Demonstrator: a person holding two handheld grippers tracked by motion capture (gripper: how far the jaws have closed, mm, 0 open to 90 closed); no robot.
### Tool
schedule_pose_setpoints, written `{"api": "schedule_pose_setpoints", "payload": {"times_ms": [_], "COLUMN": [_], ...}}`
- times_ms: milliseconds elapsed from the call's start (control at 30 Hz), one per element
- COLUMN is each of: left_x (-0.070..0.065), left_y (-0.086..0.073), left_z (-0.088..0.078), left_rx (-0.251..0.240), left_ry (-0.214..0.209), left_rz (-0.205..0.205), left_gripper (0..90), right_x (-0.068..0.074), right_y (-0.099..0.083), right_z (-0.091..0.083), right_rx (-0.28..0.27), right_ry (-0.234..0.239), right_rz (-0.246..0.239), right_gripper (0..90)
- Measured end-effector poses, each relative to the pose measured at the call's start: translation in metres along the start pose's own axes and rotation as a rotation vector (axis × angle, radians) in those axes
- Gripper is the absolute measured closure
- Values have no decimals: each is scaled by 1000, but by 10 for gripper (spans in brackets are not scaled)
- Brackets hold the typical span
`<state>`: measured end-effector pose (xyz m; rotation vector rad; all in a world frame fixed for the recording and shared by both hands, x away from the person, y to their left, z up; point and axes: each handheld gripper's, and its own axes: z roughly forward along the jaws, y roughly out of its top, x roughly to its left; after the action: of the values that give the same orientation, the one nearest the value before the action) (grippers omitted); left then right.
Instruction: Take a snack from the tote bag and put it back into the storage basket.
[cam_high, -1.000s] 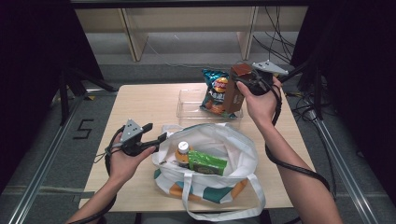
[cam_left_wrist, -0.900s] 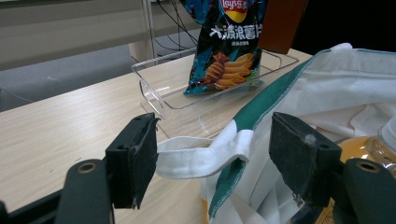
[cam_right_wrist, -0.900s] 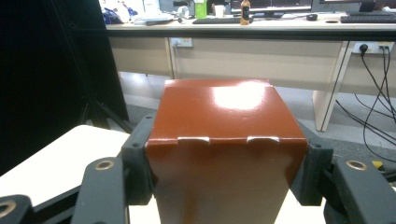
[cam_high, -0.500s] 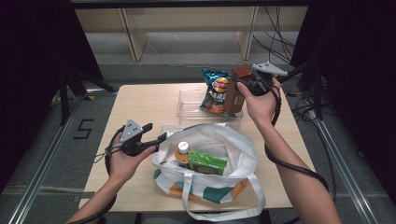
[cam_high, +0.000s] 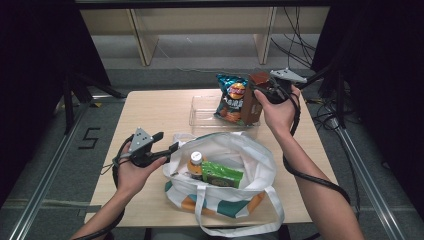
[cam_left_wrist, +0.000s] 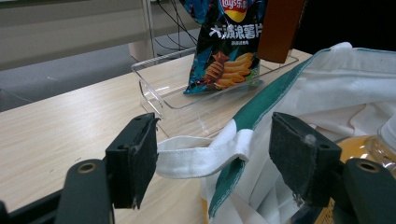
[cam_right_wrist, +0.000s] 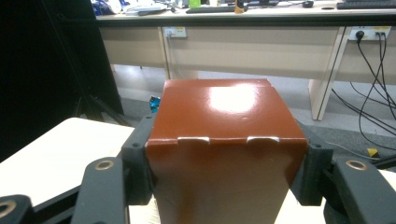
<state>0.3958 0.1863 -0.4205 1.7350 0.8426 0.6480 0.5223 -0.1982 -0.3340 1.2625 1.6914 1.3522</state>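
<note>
At the far right of the worktop (cam_high: 150, 112), the right gripper (cam_high: 261, 91) is clamped on a brown carton (cam_high: 251, 97), its two jaws pressed flat against the carton's opposite sides just below the closed top flap, as the right gripper view confirms with the brown carton (cam_right_wrist: 224, 154) wedged between both pads. The carton stands upright at the right end of a clear plastic tray (cam_high: 202, 115), touching or just beside a dark blue bag of potato chips (cam_high: 231, 97) that also stands upright in the tray, to the carton's left. Whether the carton's base rests on the tray floor or is held slightly above it cannot be told. Nearer the person, a white tote bag (cam_high: 235, 165) with green trim lies open at the middle of the worktop; inside it lie an orange juice bottle (cam_high: 196, 164) with a white cap and, to its right, a green packet (cam_high: 222, 172). At the near left, the left gripper (cam_high: 169, 148) is held level at the bag's left rim with its jaws standing wide. In the left gripper view, a white fabric handle (cam_left_wrist: 201, 156) of the tote bag (cam_left_wrist: 327, 88) passes between the two pads, touching or very close to the left-hand pad and apart from the right-hand one, so nothing is pinched. Beyond it the tray (cam_left_wrist: 154, 86) and chip bag (cam_left_wrist: 229, 46) appear.
</note>
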Motion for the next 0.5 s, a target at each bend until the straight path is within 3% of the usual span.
{"api": "schedule_pose_setpoints", "payload": {"times_ms": [167,433,500], "left_x": [1,0,0], "left_y": [0,0,0], "left_z": [0,0,0], "left_rx": [0,-6,-1], "left_ry": [0,-4,2], "left_rz": [8,-17,-2], "left_gripper": [321,321,321], "right_x": [-1,-1,-1], "right_y": [-1,-2,-3], "right_z": [1,3,4], "right_rx": [14,16,14], "right_ry": [-6,-7,-11], "right_rz": [14,15,10], "right_gripper": [393,394,393]}}
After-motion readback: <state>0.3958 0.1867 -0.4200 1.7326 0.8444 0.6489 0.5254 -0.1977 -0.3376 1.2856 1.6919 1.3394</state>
